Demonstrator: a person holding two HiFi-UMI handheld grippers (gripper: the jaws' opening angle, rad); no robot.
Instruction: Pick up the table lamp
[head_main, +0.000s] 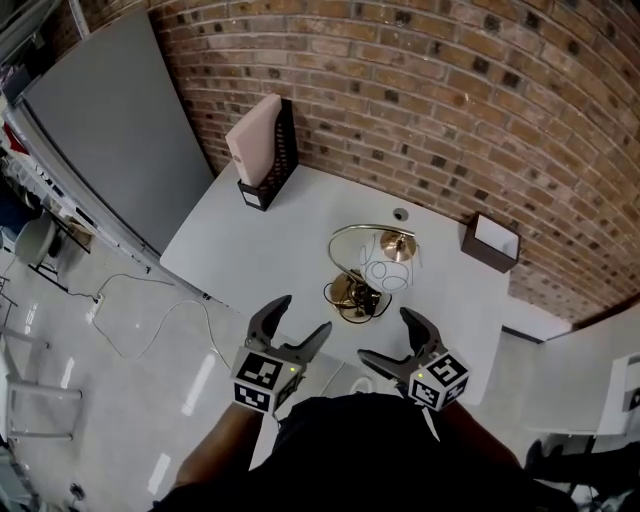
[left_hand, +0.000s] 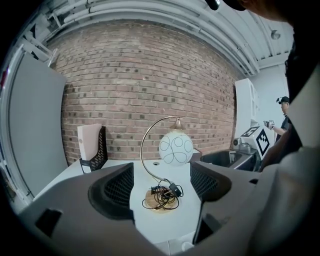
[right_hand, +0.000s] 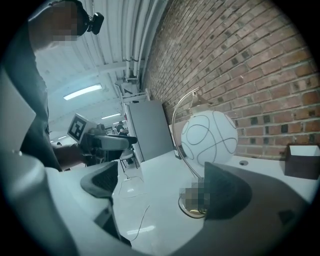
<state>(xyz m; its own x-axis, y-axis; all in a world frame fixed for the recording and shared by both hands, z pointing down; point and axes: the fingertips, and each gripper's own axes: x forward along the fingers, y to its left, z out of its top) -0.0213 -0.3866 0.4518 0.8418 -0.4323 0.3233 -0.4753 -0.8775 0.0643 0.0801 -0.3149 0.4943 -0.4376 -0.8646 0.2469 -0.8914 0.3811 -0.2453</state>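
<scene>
**A:** Where was the table lamp (head_main: 368, 270) sitting?

**B:** It stood on the white table (head_main: 250, 250), just ahead of both grippers and touched by neither. The left gripper (head_main: 303, 315) had its jaws wide apart with nothing between them, and the lamp's base (left_hand: 161, 198) showed through the gap, farther on. The right gripper (head_main: 385, 335) was spread wide and empty too, with the lamp ahead of it and over toward its right jaw.

**A:** How did you expect it to handle?

**B:** The globe shade (left_hand: 175, 148) looked like glass, so I judged it smooth, slippery and easy to crack. It hung from the tip of a thin arched stem (left_hand: 144, 145), so it would probably swing if the lamp were tipped. The stem looked like stiff metal but was very narrow. The round base seemed the heaviest part, and a tangle of cord (left_hand: 165, 192) lay on top of it.

**A:** So where would you have gripped?

**B:** Low on the stem, just above the base, with the jaws closing across it. The other gripper could steady the base rim. I would have left the globe alone and lifted upright, watching for the cord sliding off.
</scene>
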